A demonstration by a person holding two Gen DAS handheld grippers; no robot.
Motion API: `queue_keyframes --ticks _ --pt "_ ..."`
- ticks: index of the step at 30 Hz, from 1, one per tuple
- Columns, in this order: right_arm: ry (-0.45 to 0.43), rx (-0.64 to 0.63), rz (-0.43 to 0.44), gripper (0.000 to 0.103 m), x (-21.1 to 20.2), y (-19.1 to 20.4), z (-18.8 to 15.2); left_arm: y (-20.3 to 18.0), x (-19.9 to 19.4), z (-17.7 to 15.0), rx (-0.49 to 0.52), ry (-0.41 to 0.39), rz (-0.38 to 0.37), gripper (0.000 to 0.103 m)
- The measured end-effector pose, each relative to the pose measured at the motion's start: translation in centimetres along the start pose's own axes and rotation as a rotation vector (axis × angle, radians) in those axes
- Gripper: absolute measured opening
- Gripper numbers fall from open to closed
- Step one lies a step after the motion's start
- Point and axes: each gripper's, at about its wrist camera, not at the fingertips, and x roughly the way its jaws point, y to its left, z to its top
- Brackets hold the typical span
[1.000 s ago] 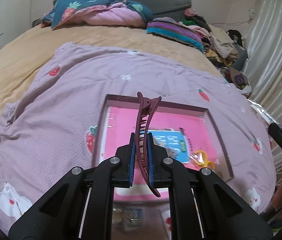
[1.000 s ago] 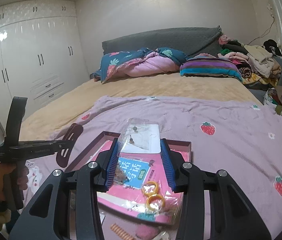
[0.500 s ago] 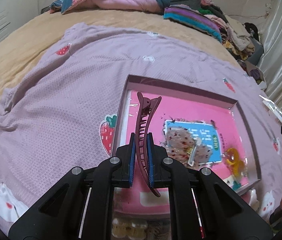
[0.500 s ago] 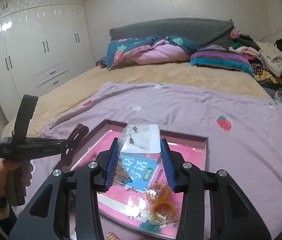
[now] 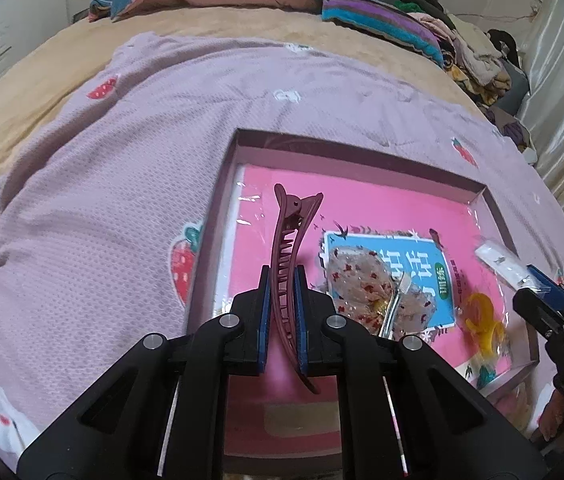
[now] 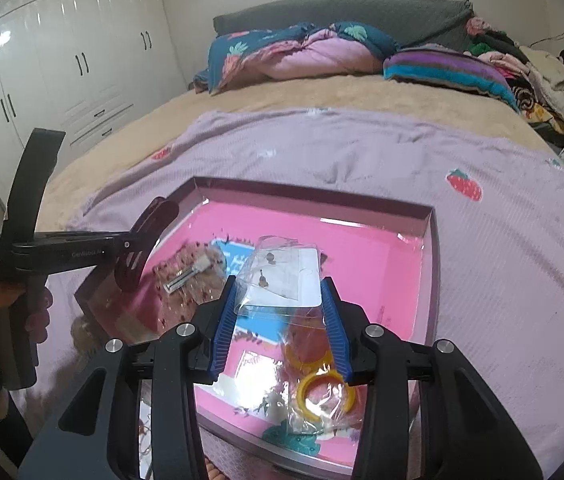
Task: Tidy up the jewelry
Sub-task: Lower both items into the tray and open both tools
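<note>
Pink tray (image 6: 428, 216) far half bare, near half crowded (bagged yellow rings (image 6: 324, 394), sequined clip (image 5: 378, 296)), blanket (image 5: 101, 184) open

Both wrist views downward, sharing tray (image 5: 217, 208)

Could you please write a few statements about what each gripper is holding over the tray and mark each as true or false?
1. The left gripper is shut on a dark red hair clip. True.
2. The right gripper is empty. False: its fingers grip a clear packet with earrings on a white card.
3. The tray sits on a bare wooden floor. False: it lies on a lilac strawberry blanket.
4. Yellow rings in a clear bag lie in the tray. True.
</note>
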Motion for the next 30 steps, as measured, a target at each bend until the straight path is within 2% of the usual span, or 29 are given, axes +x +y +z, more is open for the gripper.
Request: queue_keyframes --ticks 9,16,19,23,26,30 --pt "0.069 -0.032 0.022 0.04 1.7 1.0 -1.3 0.1 0.4 -0.6 -0.004 0.007 0.003 0.005" --pt "0.121 -0.059 0.031 0.04 2.3 2.2 -2.0 0.2 -0.8 -1.1 -0.012 -0.01 0.006 0.005" --pt "0.137 -0.048 0.035 0.042 2.3 2.0 -2.2 0.2 -1.4 -1.3 -0.01 -0.017 0.009 0.009" --pt "0.15 -0.023 0.043 0.042 2.2 1.8 -2.3 0.2 -2.0 -1.3 -0.007 -0.027 0.009 0.01" --pt "0.146 -0.022 0.046 0.051 1.7 1.9 -2.4 0.2 -2.6 -1.4 -0.005 -0.035 0.009 0.01" --pt "0.127 -0.01 0.048 0.054 0.6 2.0 -2.4 0.2 -3.5 -1.7 -0.006 -0.048 0.008 0.014"
